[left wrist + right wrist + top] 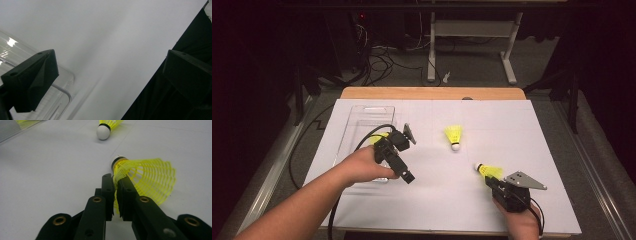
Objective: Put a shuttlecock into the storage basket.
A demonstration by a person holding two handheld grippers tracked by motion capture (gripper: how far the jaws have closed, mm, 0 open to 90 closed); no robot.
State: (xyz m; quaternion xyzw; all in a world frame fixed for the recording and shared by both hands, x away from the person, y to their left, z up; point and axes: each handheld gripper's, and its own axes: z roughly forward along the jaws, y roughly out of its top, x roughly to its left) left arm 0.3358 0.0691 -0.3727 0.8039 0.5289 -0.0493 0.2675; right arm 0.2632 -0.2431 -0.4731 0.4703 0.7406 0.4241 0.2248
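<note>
My right gripper [488, 181] [115, 182] is at the front right of the table, shut on the net skirt of a yellow shuttlecock [489, 171] [150, 177] lying on its side, its white cork pointing away from me. A second yellow shuttlecock [454, 135] [105, 128] lies near the table's middle, cork toward me. My left gripper [402, 159] [110, 75] hovers by the near right part of a clear plastic tray [362, 110] [62, 95], jaws wide open with nothing between them. A third yellow shuttlecock [379, 137] peeks out in the tray beside the left hand.
A white sheet [512, 120] covers the wooden table, bare between the two hands and at the far right. The table's front edge runs close below both hands. Beyond the far edge are floor cables [382, 60] and a white desk frame [472, 30].
</note>
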